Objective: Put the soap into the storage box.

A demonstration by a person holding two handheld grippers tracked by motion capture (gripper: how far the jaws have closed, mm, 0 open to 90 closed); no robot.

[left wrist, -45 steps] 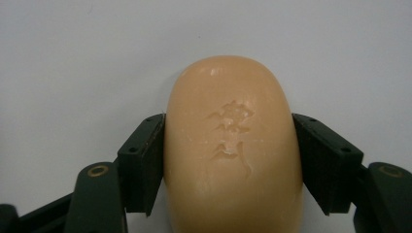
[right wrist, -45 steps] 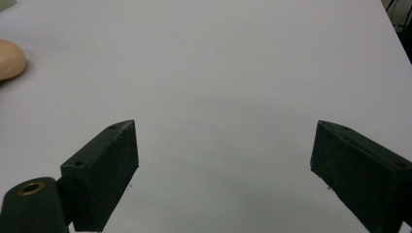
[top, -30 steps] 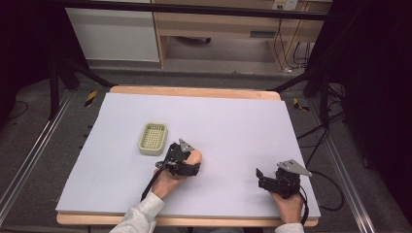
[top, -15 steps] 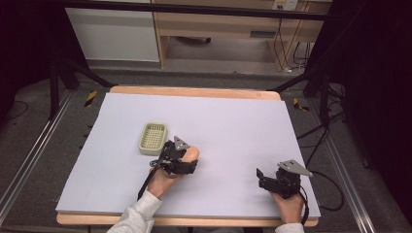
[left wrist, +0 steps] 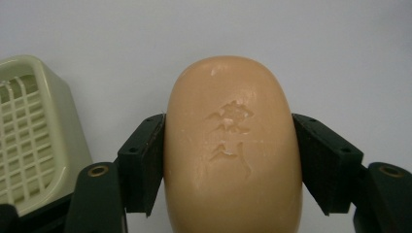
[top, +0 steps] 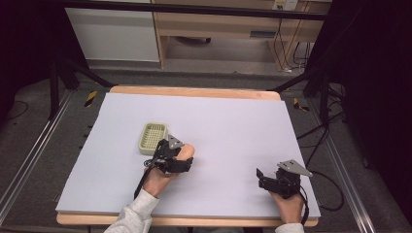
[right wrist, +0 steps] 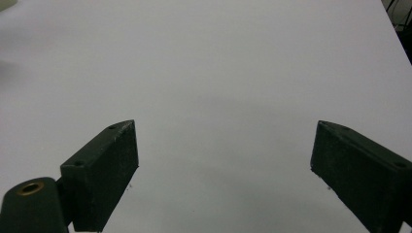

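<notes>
Peach oval soap bar [left wrist: 232, 145] clamped between left tongs [top: 173, 156], just beside pale green slotted plastic soap dish [top: 152, 137] on white-covered wood-edged table [top: 233, 126]. Embossed mark on soap, unreadable. Right tongs [right wrist: 223, 170] wide apart, empty, near table's front edge. Grey floor, cables, pale cabinets beyond.

Left tool [top: 180, 154] holds a tan soap [top: 186, 152] beside the green tray [top: 152, 137]

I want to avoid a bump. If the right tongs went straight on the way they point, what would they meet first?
Probably nothing soon: the right tongs stand open over bare white table sheet, with no object ahead between the jaws. In the high view they point left, towards the left tongs holding the soap, but depth is unclear.
</notes>
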